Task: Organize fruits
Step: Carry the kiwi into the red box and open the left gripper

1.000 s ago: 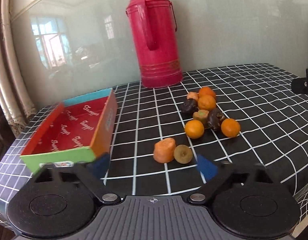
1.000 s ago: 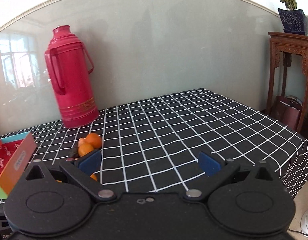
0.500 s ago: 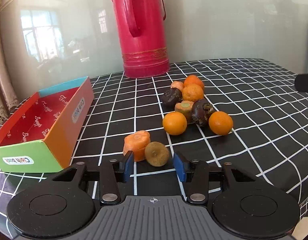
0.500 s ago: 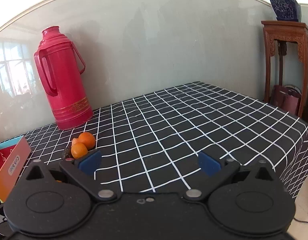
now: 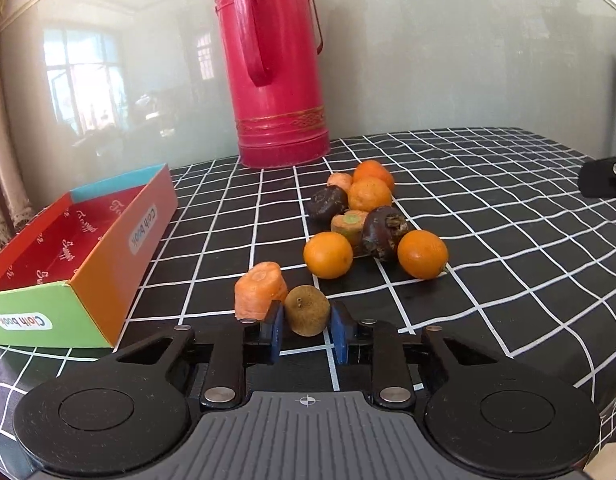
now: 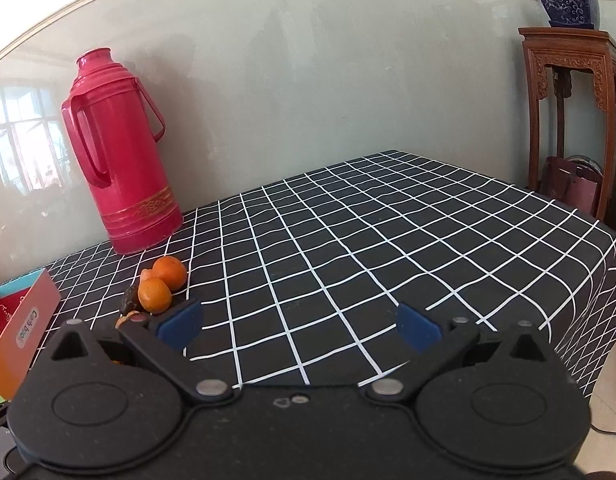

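My left gripper (image 5: 307,330) is shut on a small round brown-green fruit (image 5: 307,310) that rests on the checked tablecloth. A carrot chunk (image 5: 260,289) stands just left of it, touching the left finger. Behind lie several fruits: oranges (image 5: 328,255) (image 5: 422,254), dark ones (image 5: 384,233) and another carrot piece (image 5: 349,222). An open coloured box (image 5: 80,248) with a red inside sits at the left. My right gripper (image 6: 298,326) is open and empty above the cloth, with some oranges (image 6: 155,295) beyond its left finger.
A tall red thermos (image 5: 273,64) stands at the back by the grey wall; it also shows in the right wrist view (image 6: 122,156). The table's right edge (image 6: 604,264) drops off beside a wooden stand (image 6: 568,116) with a potted plant.
My left gripper dropped toward the table, moved forward and closed its fingers from wide open onto the brown-green fruit. My right gripper stayed open and drifted slightly.
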`<state>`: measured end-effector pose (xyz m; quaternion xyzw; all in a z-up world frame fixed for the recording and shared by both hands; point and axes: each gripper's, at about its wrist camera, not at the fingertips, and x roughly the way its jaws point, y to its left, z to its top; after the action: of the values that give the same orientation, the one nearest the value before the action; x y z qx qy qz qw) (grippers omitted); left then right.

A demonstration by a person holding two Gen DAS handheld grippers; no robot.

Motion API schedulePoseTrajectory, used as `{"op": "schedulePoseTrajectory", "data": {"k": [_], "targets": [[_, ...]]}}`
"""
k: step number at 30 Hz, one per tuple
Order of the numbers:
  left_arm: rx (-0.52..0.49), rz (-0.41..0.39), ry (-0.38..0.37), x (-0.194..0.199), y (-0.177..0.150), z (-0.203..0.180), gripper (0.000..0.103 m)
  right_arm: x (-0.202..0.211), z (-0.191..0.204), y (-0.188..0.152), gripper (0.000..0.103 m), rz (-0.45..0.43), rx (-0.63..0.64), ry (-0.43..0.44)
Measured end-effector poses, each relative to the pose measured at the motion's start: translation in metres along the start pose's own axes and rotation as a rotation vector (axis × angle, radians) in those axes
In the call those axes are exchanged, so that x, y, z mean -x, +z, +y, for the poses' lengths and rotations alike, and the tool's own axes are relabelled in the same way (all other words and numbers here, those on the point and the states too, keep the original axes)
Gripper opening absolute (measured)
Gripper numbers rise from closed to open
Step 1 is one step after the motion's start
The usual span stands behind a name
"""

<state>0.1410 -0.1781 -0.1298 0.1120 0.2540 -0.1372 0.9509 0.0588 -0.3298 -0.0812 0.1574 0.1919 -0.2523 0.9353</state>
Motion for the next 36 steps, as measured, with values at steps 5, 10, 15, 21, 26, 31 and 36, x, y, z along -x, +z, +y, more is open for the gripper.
{"op": "schedulePoseTrajectory", "data": {"k": [5, 10, 15, 21, 26, 31, 36], "targets": [[-0.017, -0.100, 0.074, 0.014, 0.008, 0.011, 0.025, 0.000, 0.001, -0.001, 0.097, 0.008, 0.004, 0.004], [0.029, -0.145, 0.185, 0.017, 0.028, 0.055, 0.025, -0.001, 0.012, -0.004, 0.097, 0.017, 0.033, 0.024], [0.104, -0.090, 0.337, -0.001, 0.044, 0.123, 0.025, -0.001, 0.027, -0.007, 0.097, 0.019, 0.075, 0.057], [0.257, 0.066, 0.465, -0.035, 0.041, 0.200, 0.026, -0.004, 0.052, -0.015, 0.098, 0.037, 0.136, 0.097], [0.294, 0.131, 0.479, -0.047, 0.034, 0.216, 0.026, -0.007, 0.074, -0.023, 0.097, 0.051, 0.182, 0.133], [0.344, 0.112, 0.466, -0.037, 0.030, 0.216, 0.039, -0.009, 0.090, -0.027, 0.098, 0.067, 0.193, 0.166], [0.328, -0.007, 0.458, -0.009, 0.029, 0.204, 0.091, -0.014, 0.110, -0.034, 0.097, 0.094, 0.204, 0.220]]}}
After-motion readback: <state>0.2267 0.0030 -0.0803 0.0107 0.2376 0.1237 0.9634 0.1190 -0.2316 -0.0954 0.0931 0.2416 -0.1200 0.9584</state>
